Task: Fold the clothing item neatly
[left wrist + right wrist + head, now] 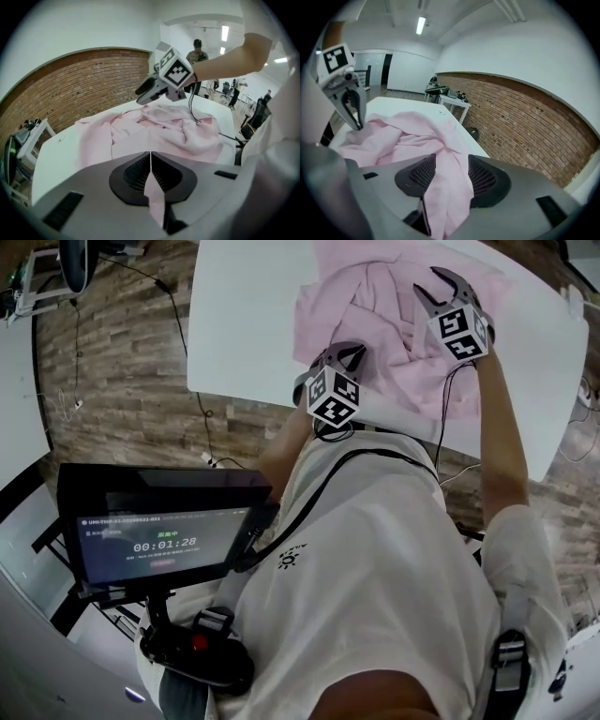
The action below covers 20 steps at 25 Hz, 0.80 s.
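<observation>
Folding neatly calls for the left tongs (pixel 349 356), clamped shut on a strip of the crumpled pale pink fabric garment (pixel 375 306), to draw it taut. The right tongs (pixel 441 287) stand wide apart with a loose fold hanging between them, and should pick a clean hem rather than a bunched layer. The garment lies heaped on the white desk (pixel 244 315), close to its near edge. Bare surface to the left offers spreading room.
</observation>
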Available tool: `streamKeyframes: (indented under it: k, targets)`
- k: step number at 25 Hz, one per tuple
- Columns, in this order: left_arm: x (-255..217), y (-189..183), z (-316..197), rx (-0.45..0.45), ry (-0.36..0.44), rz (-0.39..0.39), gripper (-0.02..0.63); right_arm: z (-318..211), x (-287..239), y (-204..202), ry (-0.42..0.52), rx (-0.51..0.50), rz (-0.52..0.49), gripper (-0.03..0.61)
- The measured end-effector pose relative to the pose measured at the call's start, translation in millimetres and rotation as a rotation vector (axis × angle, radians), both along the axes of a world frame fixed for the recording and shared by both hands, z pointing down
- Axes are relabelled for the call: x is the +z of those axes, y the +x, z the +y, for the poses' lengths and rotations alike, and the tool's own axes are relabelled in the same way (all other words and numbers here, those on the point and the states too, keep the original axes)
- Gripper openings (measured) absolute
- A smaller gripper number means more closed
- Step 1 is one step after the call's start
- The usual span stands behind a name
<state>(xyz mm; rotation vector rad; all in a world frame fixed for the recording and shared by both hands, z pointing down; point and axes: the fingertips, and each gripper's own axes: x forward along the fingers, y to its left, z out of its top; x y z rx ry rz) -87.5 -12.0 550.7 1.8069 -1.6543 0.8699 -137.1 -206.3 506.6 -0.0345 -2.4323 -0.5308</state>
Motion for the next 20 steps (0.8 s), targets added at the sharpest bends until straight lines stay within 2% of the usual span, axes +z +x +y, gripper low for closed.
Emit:
streamKeyframes:
  k: [4, 6, 8, 13, 17, 20]
  targets:
    - [-1, -21, 13, 0.161, -0.043, -0.065, 0.005, 21, -13, 58, -0.081, 0.063, -0.024, 0.216]
    - [2, -28, 19, 0.232, -0.069, -0.095, 0.028, 31, -12, 87, -0.128, 0.124, -0.03, 0.215]
    - [5, -38, 23, 0.245, -0.086, -0.13, 0.034, 35, -9, 115, -0.175, 0.204, -0.033, 0.215]
    - [6, -73, 26, 0.072, -0.077, -0.183, 0.034, 41, 3, 185, -0.233, 0.399, -0.015, 0.213]
    - [17, -95, 31, -0.034, -0.128, -0.227, 0.034, 51, 28, 231, -0.21, 0.479, 0.084, 0.213]
    - [25, -106, 35, -0.094, -0.162, -0.218, 0.034, 56, 47, 248, -0.229, 0.532, 0.137, 0.213]
